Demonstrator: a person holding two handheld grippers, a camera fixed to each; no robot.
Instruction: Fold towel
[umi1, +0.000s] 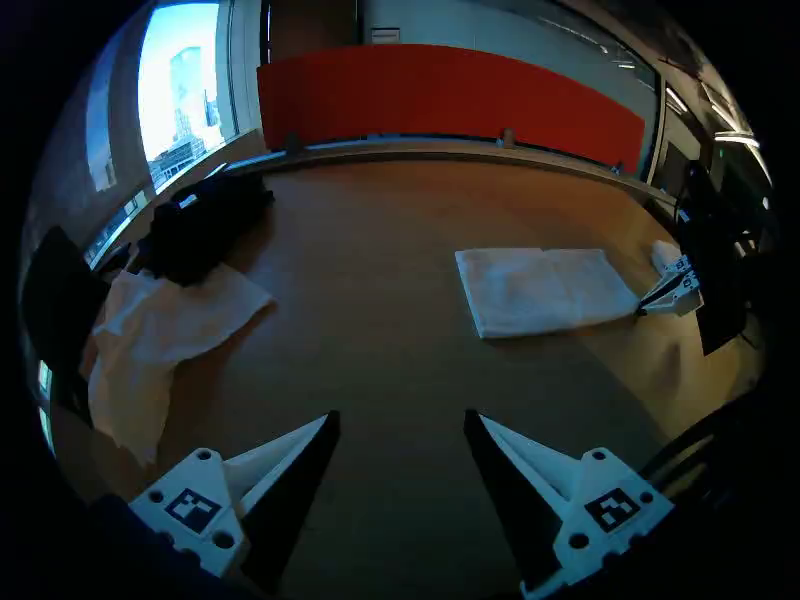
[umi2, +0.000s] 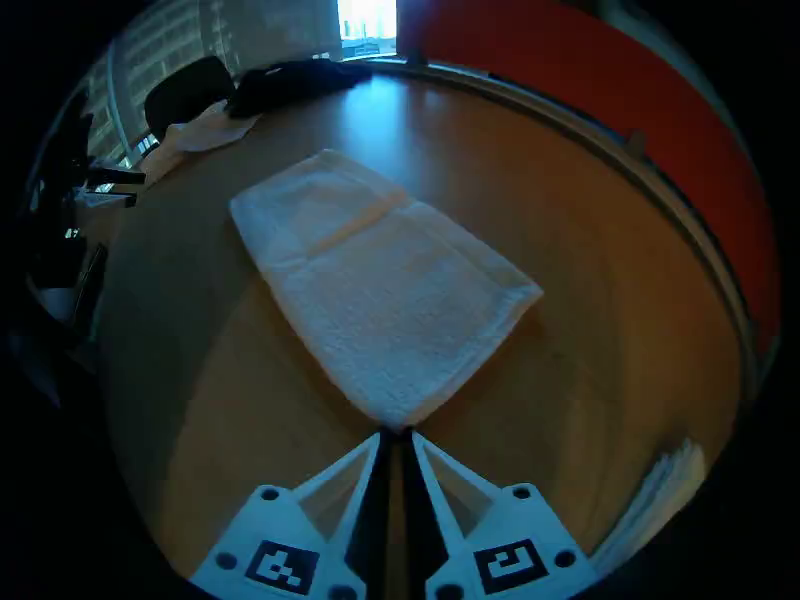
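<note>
Table: a broad wooden top; every place below is given relative to it
Towel: white, folded into a flat rectangle, lying on the table; in the left gripper view it is towards the table's right side, well clear of the far edge
Towel layers: in the right gripper view an upper fold covers part of the far half, and the near corner points at the gripper
Left gripper: held above the table's near part, its two fingers spread wide with bare wood between them, holding nothing
Right gripper: low over the table, fingers drawn almost together with a thin dark slit between; the tips meet the towel's near corner, and I cannot tell whether cloth is pinched
Right gripper from afar: at the table's right side, its tips touching the towel's right end
Cream cloth: rumpled, hanging over the table's left edge
Black bag: on the table's far left corner, just behind the cream cloth
Red panel: upright along the table's far edge
Window: beyond the table's far left corner
</note>
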